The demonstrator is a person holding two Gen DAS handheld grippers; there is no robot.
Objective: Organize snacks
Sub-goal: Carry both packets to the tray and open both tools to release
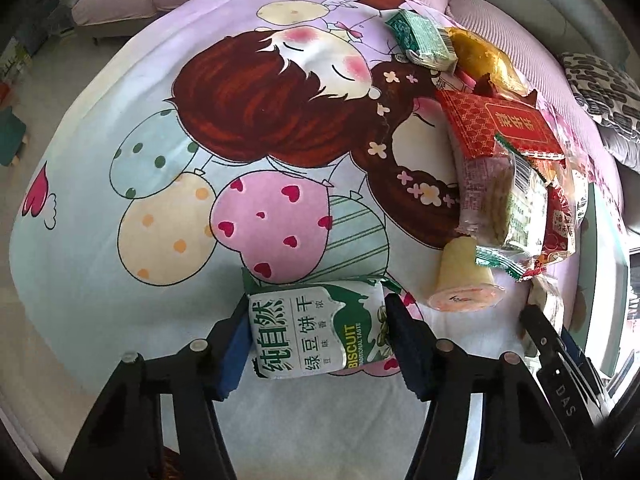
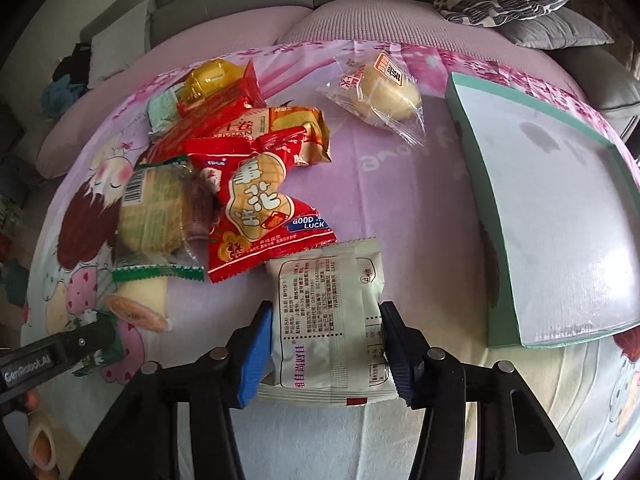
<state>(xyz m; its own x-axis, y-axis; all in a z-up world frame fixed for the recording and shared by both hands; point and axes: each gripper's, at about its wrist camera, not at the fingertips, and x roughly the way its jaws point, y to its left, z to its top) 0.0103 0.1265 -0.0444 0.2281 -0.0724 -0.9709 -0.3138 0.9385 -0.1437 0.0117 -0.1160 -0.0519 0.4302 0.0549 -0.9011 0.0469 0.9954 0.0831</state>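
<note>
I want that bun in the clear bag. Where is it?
In the right wrist view, the bun lies alone near the top middle of the printed cloth, between the snack pile on its left and the green box on its right.

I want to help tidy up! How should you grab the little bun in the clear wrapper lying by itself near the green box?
Probably take the wrapped bun across its plump middle, coming straight down from above. It lies flat on the printed sheet, apart from the snack pile, so both sides are free. The wrapper's thin crinkly ends would likely slip.
</note>
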